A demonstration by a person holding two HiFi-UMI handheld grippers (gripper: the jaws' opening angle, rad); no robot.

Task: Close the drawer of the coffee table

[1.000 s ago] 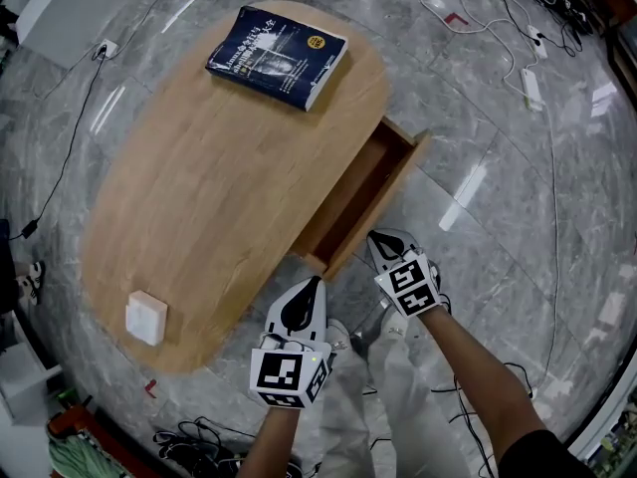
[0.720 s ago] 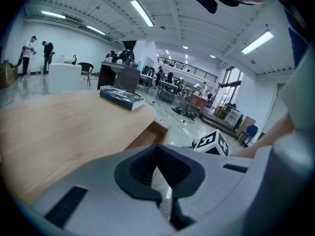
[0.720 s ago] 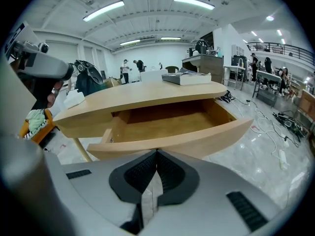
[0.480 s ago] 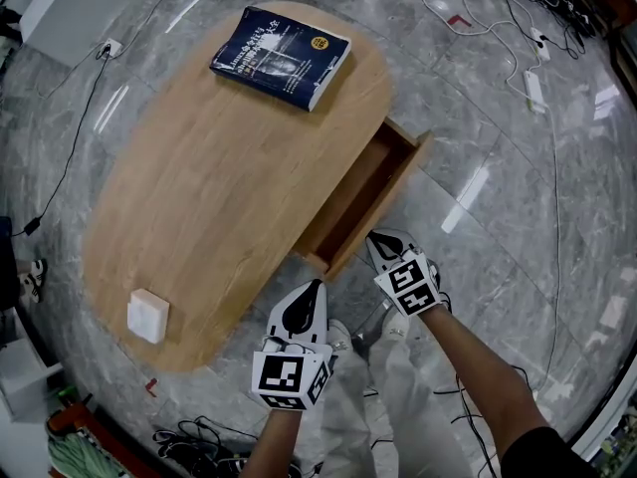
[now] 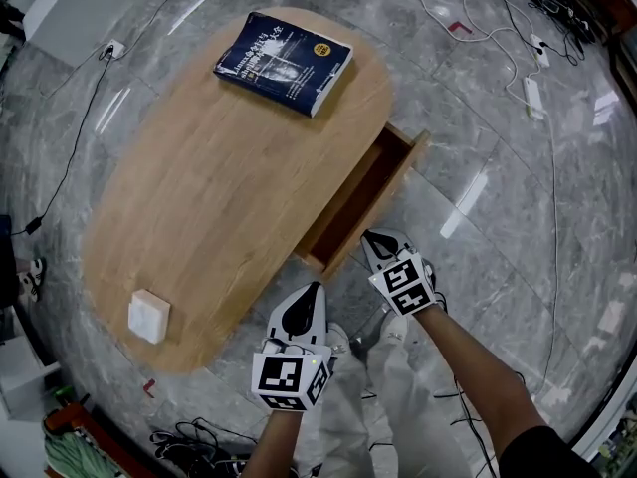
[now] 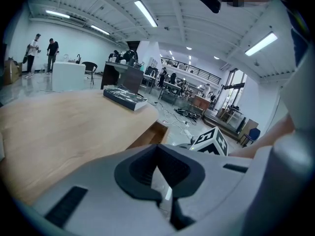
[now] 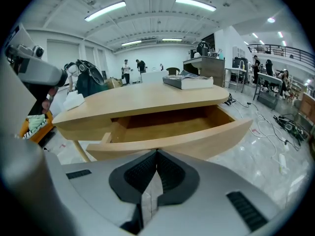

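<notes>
An oval wooden coffee table (image 5: pixel 209 197) stands on the grey floor with its drawer (image 5: pixel 363 199) pulled out on the right side; the drawer (image 7: pixel 167 127) looks empty inside. My right gripper (image 5: pixel 376 239) is shut, its tips close to the drawer's curved front (image 7: pixel 197 141), near its near end. Whether they touch it I cannot tell. My left gripper (image 5: pixel 311 289) is shut and empty, hanging just off the table's near edge, left of the right one. In the left gripper view the table top (image 6: pixel 64 127) stretches away to the left.
A dark blue book (image 5: pixel 284 60) lies at the table's far end and a small white box (image 5: pixel 146 317) at its near left. Cables and a power strip (image 5: pixel 531 92) trail over the floor at the far right. The person's legs (image 5: pixel 398 396) stand behind the grippers.
The right gripper has crept slightly forward and left toward the drawer front. The left gripper and the drawer look unchanged.
</notes>
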